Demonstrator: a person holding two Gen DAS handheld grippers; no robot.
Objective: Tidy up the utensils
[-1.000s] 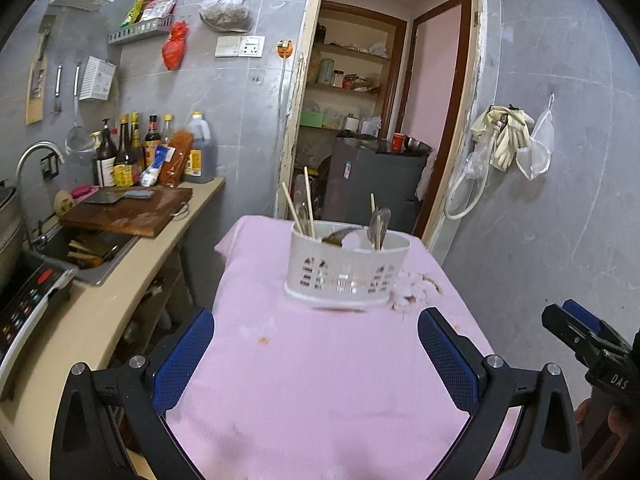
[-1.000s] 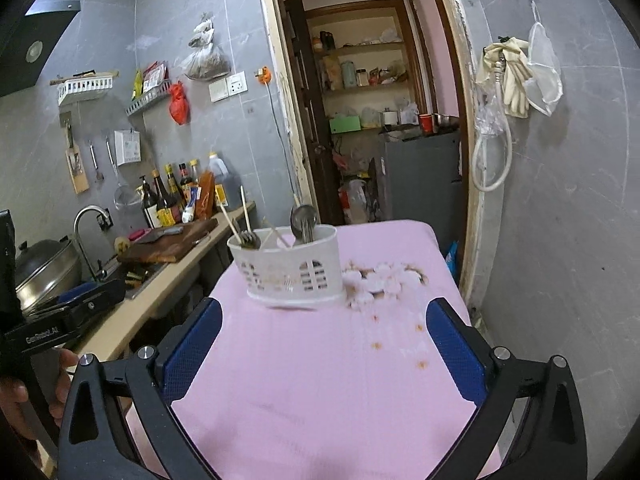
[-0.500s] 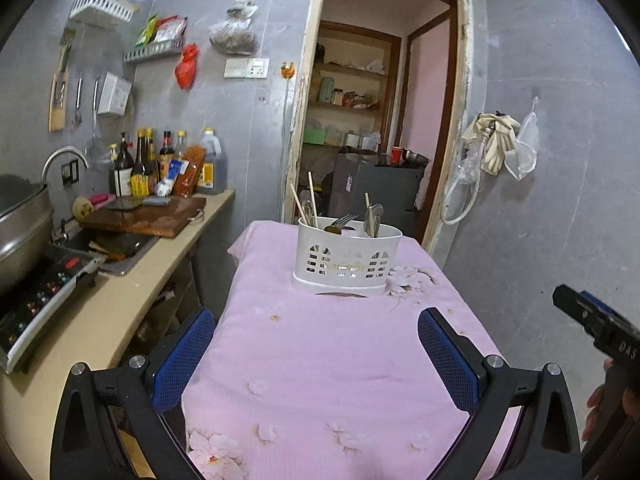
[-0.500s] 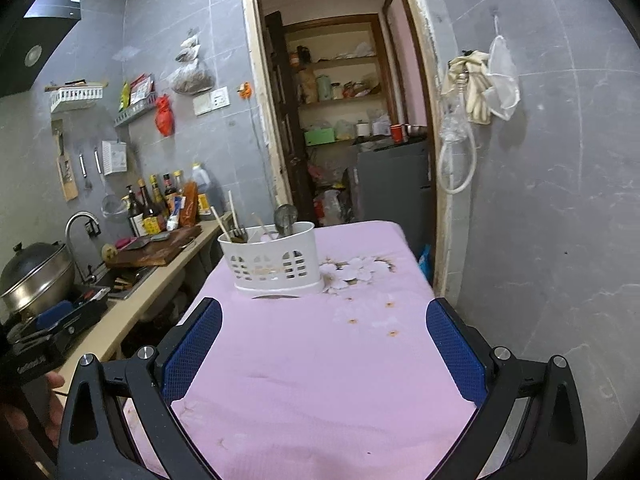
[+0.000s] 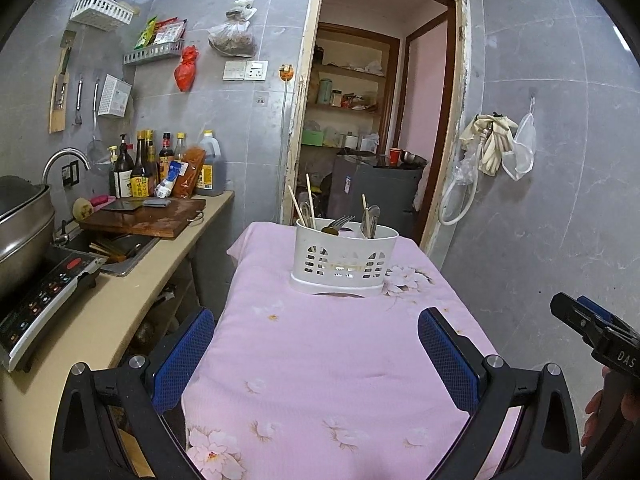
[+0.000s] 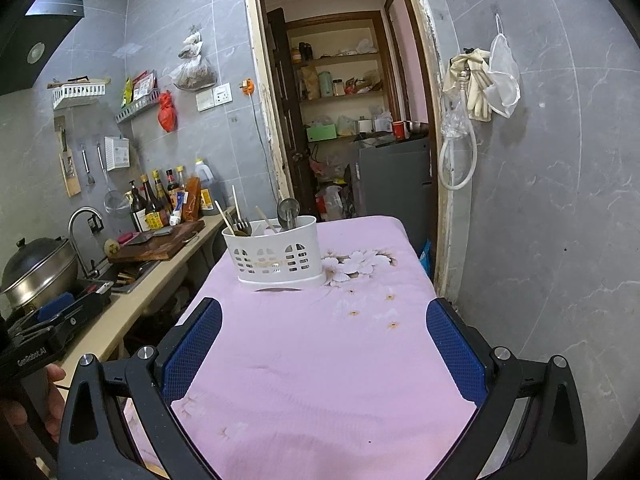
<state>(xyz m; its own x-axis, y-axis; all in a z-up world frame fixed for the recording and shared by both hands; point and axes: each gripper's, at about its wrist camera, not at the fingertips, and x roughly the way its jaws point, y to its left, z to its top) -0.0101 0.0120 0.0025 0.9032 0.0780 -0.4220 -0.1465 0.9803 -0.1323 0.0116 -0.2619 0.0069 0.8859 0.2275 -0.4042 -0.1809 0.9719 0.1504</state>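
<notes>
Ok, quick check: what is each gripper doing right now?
Left gripper: open, holding nothing.
Right gripper: open, holding nothing.

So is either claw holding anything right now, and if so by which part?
Nothing is held. The left claw and the right claw are both open and empty above the pink tablecloth; the utensils sit in the white caddy.

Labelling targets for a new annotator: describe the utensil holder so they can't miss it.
Find the table with the pink floral cloth by the doorway. At its far end stands a white plastic utensil caddy with arched cut-outs, holding chopsticks, a fork and a spoon. It is the only object on the cloth.
</notes>
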